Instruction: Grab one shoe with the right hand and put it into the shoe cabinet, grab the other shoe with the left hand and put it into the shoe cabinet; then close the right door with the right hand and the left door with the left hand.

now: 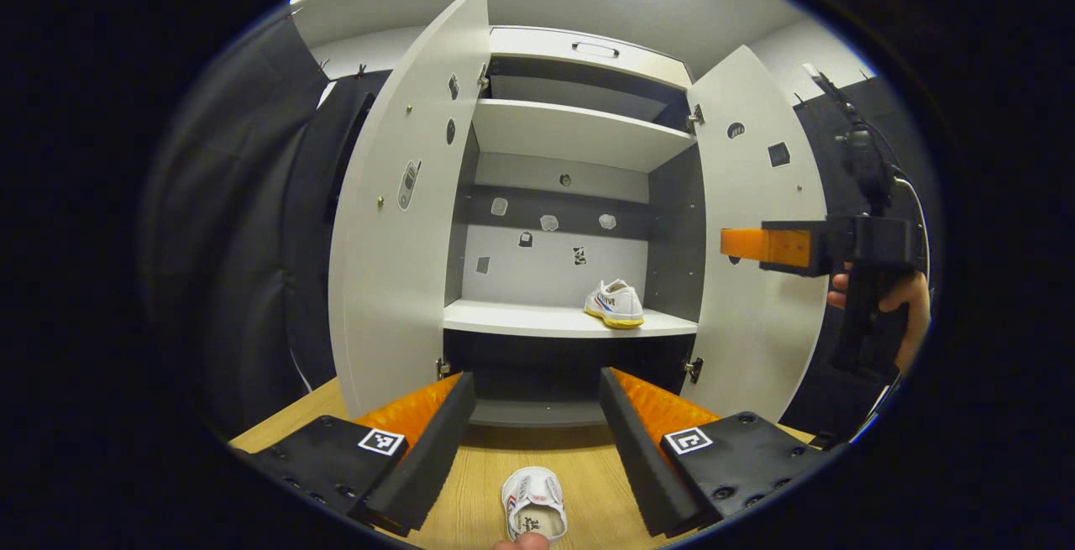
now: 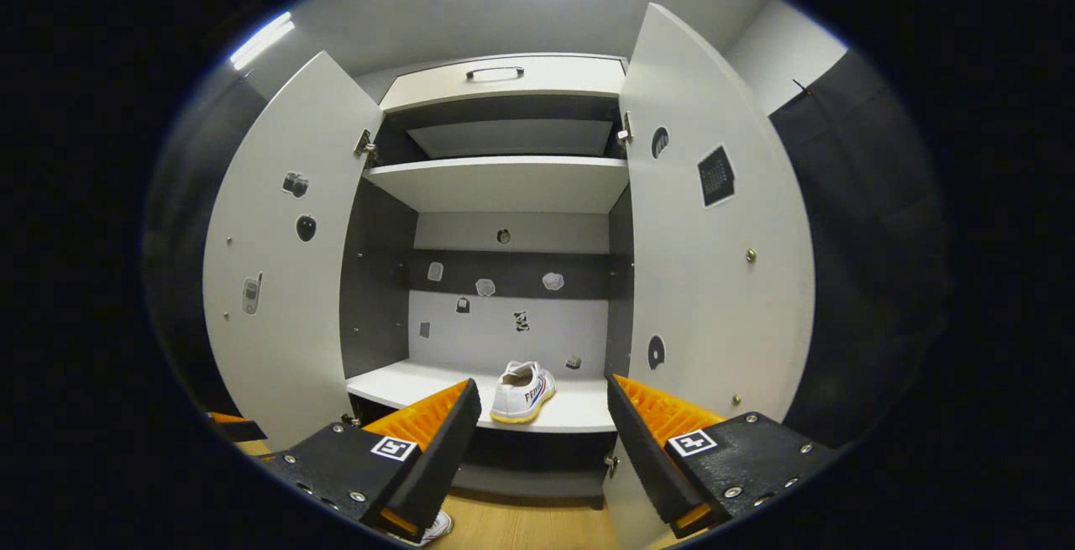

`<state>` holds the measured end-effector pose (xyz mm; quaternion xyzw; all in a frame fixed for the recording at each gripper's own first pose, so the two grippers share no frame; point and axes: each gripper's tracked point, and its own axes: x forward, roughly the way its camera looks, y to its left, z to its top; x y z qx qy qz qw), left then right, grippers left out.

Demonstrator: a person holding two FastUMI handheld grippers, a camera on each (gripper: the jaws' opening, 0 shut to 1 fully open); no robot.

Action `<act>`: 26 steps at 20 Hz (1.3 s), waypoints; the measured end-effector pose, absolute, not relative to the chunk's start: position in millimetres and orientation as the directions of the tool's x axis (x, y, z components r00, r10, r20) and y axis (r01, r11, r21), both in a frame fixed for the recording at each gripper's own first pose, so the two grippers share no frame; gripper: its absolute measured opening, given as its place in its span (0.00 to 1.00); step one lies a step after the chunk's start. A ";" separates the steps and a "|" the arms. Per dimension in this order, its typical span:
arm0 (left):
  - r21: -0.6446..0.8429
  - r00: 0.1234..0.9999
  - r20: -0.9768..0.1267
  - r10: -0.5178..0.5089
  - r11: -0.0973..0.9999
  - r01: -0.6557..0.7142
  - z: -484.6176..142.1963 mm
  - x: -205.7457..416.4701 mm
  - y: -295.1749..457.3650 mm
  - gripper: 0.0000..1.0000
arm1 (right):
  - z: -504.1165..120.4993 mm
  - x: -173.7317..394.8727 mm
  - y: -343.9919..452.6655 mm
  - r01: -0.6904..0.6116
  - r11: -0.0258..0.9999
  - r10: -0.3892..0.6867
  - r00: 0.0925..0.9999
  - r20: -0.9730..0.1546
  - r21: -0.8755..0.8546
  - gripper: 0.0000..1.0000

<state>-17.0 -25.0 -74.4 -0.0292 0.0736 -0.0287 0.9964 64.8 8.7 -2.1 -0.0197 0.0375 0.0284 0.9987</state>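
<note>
Shoe one (image 1: 615, 304) already sat on the lower shelf (image 1: 537, 320) of the shoe cabinet (image 1: 579, 130), toward the shelf's right end, near the right wall; in the right gripper view it lay at the shelf's front edge (image 2: 522, 392). Shoe two (image 1: 534, 513) lay on the wooden floor (image 1: 495, 466) in front of the cabinet, near the camera, between the left gripper's (image 1: 537, 441) fingers but below them and untouched. Judged step in hand: left-hand pickup of the floor shoe. To do it well, the left gripper should drop straight down over the shoe, straddle it across its width at the middle, and close only once both fingers flank the sides; then lift clear of the cabinet's base before carrying it to the free left part of the shelf, beside the first shoe. Left door (image 1: 403, 197) and right door (image 1: 756, 231) both stood wide open, so the way in was unobstructed. Left gripper: fingers spread wide, holding nothing. Right gripper (image 2: 542, 441): fingers likewise spread wide and empty, aimed at the open cabinet; in the left gripper view it hung at the far right (image 1: 747, 246), in front of the right door, a hand (image 1: 903, 306) holding it.
</note>
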 end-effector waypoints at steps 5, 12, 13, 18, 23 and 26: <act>-0.045 0.978 -0.198 -0.061 0.998 0.053 -95.6 -27.3 -28.5 0.96 | -23.6 15.5 -4.2 -0.045 0.997 0.043 0.999 -0.033 -0.057 0.93; -0.101 0.834 -0.515 -0.197 0.980 0.169 -218.3 -40.3 -37.8 0.97 | -53.0 -18.6 1.0 -0.075 0.995 0.071 0.995 -0.065 -0.069 0.93; -0.109 0.801 -0.565 -0.196 0.981 0.164 -247.3 -42.3 -34.4 0.97 | -57.8 -19.6 0.3 -0.076 0.995 0.071 0.995 -0.074 -0.067 0.93; -0.055 0.674 -0.729 -0.118 0.992 0.113 -341.0 -52.8 -5.1 0.98 | -67.5 -25.2 -15.8 -0.048 0.995 0.039 0.994 -0.102 -0.089 0.93; -0.044 0.612 -0.784 -0.101 0.993 0.107 -376.6 -51.6 7.8 0.98 | -75.7 -24.6 -33.6 -0.007 0.999 0.001 0.990 -0.141 -0.043 0.93; -0.046 0.621 -0.780 -0.077 0.997 0.066 -385.7 -24.0 11.0 0.98 | -76.2 -23.7 -39.8 0.010 0.999 -0.015 0.988 -0.153 -0.038 0.93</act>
